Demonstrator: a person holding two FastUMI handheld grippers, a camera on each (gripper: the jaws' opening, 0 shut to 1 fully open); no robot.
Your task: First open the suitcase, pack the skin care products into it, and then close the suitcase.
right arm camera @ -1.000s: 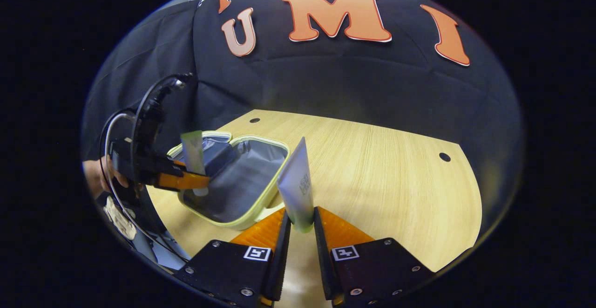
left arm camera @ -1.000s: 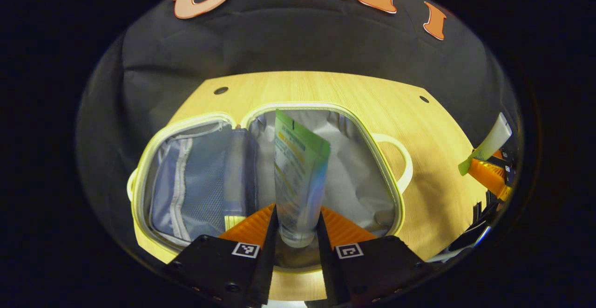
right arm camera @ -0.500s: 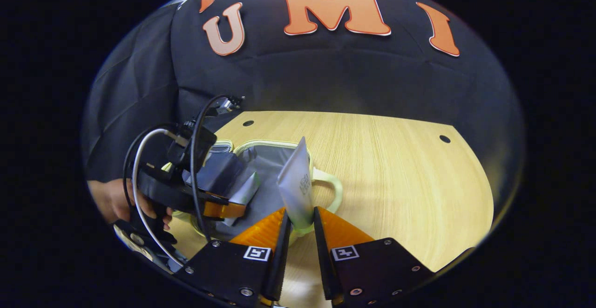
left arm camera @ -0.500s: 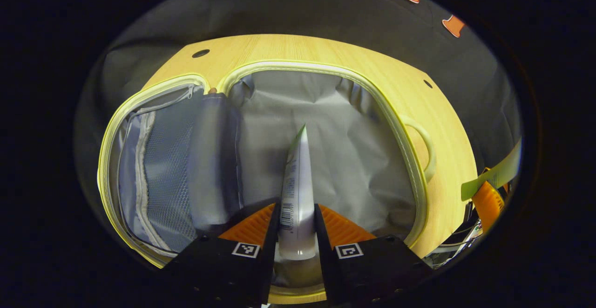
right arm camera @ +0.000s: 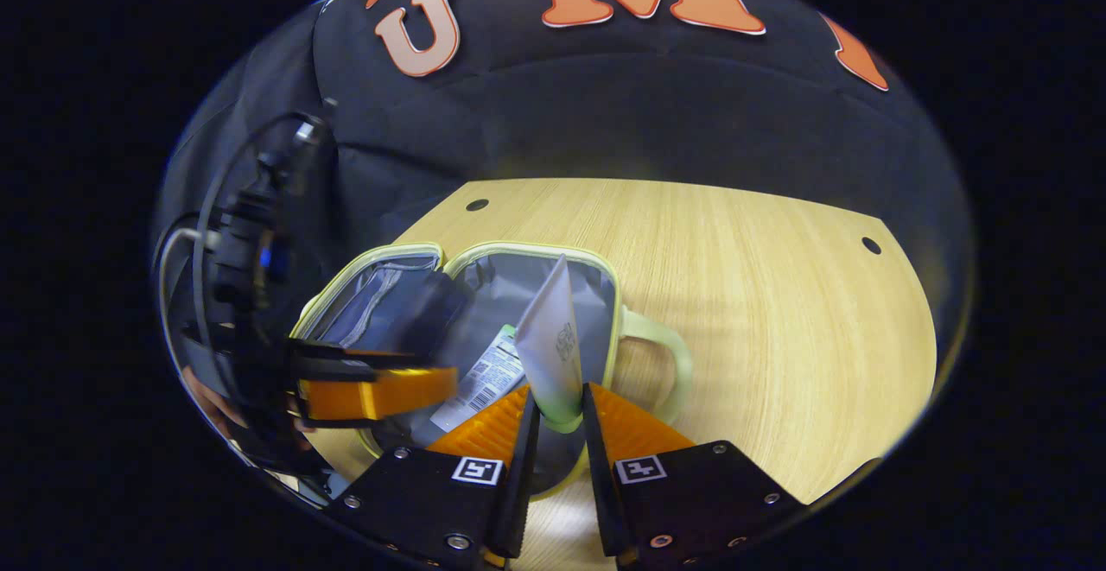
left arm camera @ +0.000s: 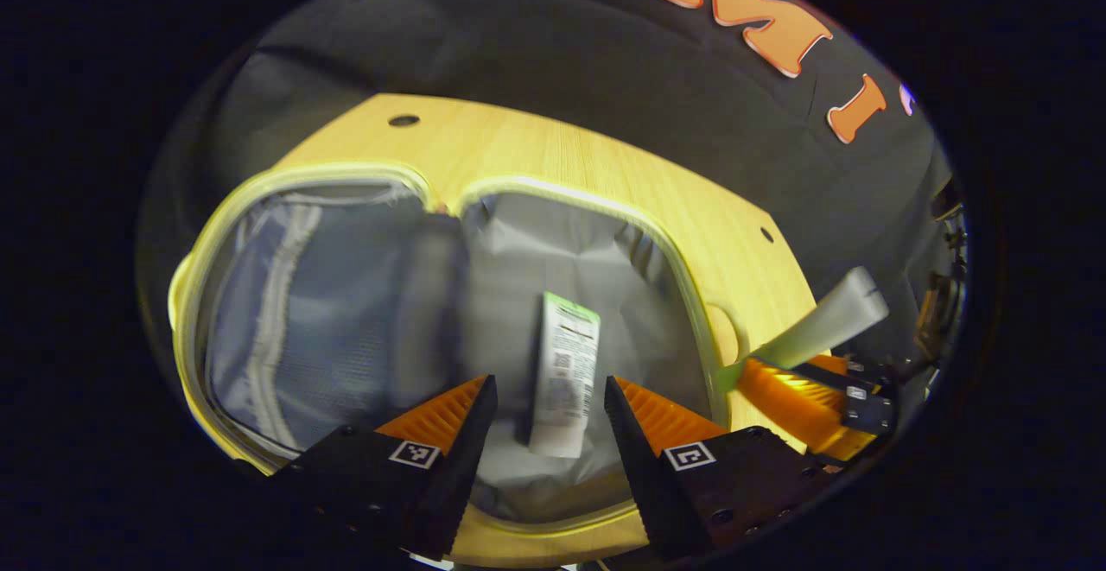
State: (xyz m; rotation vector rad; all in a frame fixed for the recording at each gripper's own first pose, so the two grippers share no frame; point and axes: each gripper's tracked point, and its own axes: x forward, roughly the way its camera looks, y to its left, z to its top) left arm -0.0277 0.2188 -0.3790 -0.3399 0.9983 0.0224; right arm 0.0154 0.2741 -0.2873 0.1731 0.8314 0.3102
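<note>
**Green-capped tube released into the open suitcase**

Released since half a second ago, the green-topped tube (left arm camera: 564,374) is now seen lying flat on the grey lining of the suitcase (left arm camera: 259,199), label side up, where before it was pinched upright. The left gripper (left arm camera: 547,398) is held above the suitcase with its fingers spread wide — nothing is gripped between them, and the tube lies in the gap below. The suitcase is laid open on the wooden table (left arm camera: 553,148), its mesh-pocket half on one side of the hinge and the plain-lined half, where the tube rests, on the other.

In the right gripper view, the right gripper (right arm camera: 560,420) is closed on a white tube (right arm camera: 553,342), which is held upright by its lower end just over the near rim of the suitcase (right arm camera: 615,312), beside the pale handle (right arm camera: 670,359). The released tube (right arm camera: 484,377) is seen inside the suitcase, and the left gripper (right arm camera: 371,390) is seen above the suitcase's near edge — a hand (right arm camera: 203,385) is partly visible behind it, blurred.
</note>
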